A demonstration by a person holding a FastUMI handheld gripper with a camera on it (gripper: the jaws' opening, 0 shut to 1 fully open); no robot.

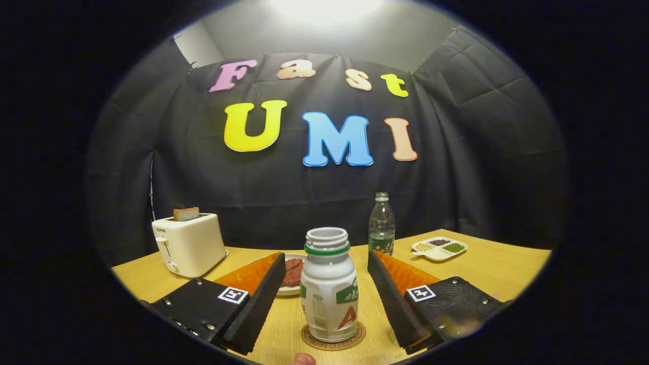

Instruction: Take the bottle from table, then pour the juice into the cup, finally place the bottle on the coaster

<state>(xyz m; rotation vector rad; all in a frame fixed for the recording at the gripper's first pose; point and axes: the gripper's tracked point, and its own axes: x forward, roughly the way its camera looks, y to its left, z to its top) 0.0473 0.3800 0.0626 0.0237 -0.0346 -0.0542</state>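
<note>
Gripper view. A white plastic bottle with a green neck ring, an uncapped wide mouth and a green-and-red label stands upright on a round brown coaster, which lies on the light wooden table. The bottle sits between the two fingers of the gripper, which are spread apart; a clear gap shows between each finger and the bottle's sides, so neither presses on it. Just beyond the left finger, a white plate carries a dark reddish-brown piece of food. Farther back on the left stands a cream-coloured toaster with a slice of browned toast rising from its slot. Beyond the bottle and slightly to its right stands a clear, capless glass-like bottle with a green label, upright near the table's far edge. To its right lies a white divided dish holding small heaps of pale, dark and green grains in separate compartments. A fingertip of the person shows just below the coaster, nearest the camera. The black cloth wall closes the scene behind the table.
</note>
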